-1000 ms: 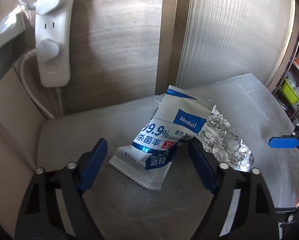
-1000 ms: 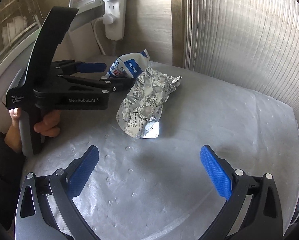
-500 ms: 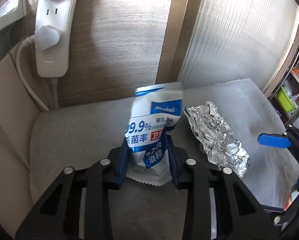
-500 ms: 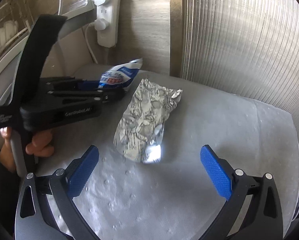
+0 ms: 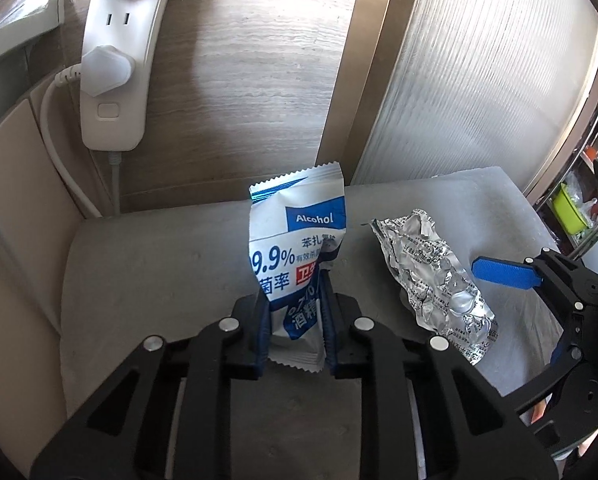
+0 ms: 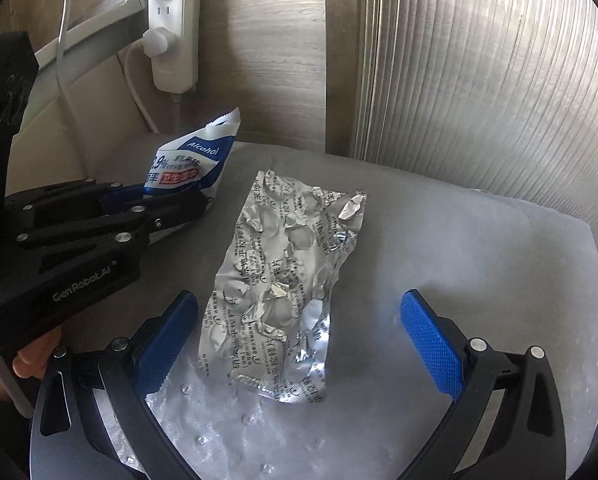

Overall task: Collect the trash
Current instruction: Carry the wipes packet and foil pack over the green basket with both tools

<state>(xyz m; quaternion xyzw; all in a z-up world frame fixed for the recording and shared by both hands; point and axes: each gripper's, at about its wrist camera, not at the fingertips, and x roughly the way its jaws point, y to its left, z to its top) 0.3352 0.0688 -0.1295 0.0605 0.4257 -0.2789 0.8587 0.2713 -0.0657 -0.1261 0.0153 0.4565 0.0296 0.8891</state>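
A white and blue alcohol wipe packet [image 5: 297, 248] stands upright between the pads of my left gripper [image 5: 295, 320], whose jaws are closing on its lower half and squeezing it. The same packet [image 6: 191, 166] shows at the upper left of the right wrist view, in the black left gripper [image 6: 171, 200]. A crumpled silver blister sheet [image 6: 283, 284] lies flat on the grey table top [image 6: 459, 264]. My right gripper [image 6: 299, 336] is open and straddles the sheet's near end, without touching it. In the left wrist view the blister sheet [image 5: 435, 276] lies right of the packet.
A white power strip [image 5: 111, 60] with plugs and cables hangs on the wooden wall behind. A ribbed translucent panel [image 6: 479, 80] stands at the back right. The table's rounded edge runs along the right. A shelf with a green container [image 5: 571, 208] shows at far right.
My left gripper has closed from wide open onto the wipe packet and tipped it upright. My right gripper has come forward, so the blister sheet now lies between its open fingers.
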